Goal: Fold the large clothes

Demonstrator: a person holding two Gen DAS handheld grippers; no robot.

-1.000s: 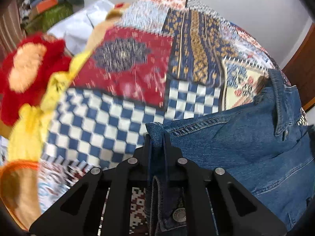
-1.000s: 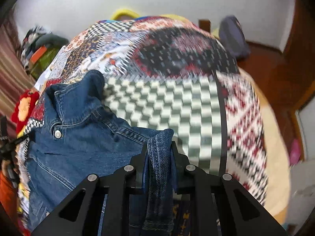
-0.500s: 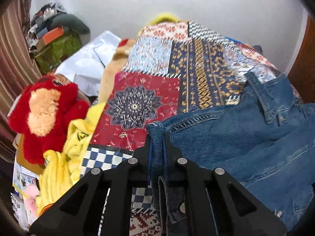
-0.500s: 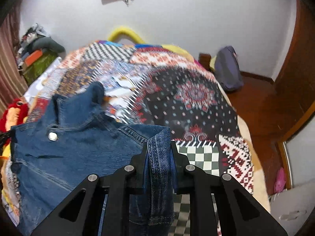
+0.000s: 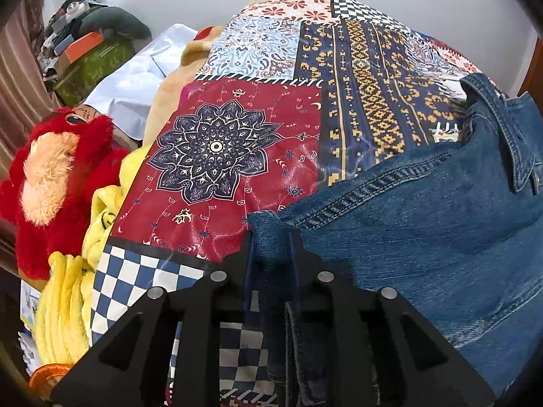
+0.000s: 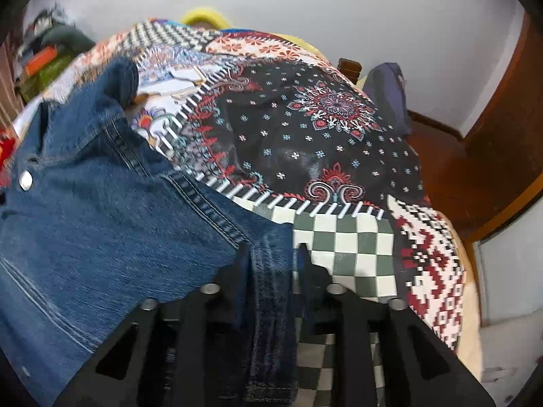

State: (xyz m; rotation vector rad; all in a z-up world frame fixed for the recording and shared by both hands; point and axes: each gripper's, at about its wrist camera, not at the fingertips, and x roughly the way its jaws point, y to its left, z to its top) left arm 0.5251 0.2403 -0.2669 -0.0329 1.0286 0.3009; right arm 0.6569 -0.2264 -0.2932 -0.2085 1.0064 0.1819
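A blue denim jacket (image 5: 441, 224) hangs stretched between my two grippers above a patchwork bedspread (image 5: 237, 156). My left gripper (image 5: 271, 237) is shut on the jacket's left shoulder corner, with denim bunched between the jaws. My right gripper (image 6: 271, 247) is shut on the other shoulder corner; the jacket (image 6: 95, 210) spreads to its left, collar and a metal button (image 6: 25, 180) showing. Loose denim hangs down between the fingers in both views.
A red plush toy (image 5: 51, 183) and yellow plush (image 5: 64, 305) lie at the bed's left side, with a white sheet (image 5: 135, 81) and a cluttered pile (image 5: 85, 51) behind. A dark bag (image 6: 387, 95) and wooden door (image 6: 502, 135) stand to the right of the bed.
Both grippers carried the jacket further along the bed and have tilted down, so the far patches of the bedspread now lie under it. Both grips stay shut on the denim.
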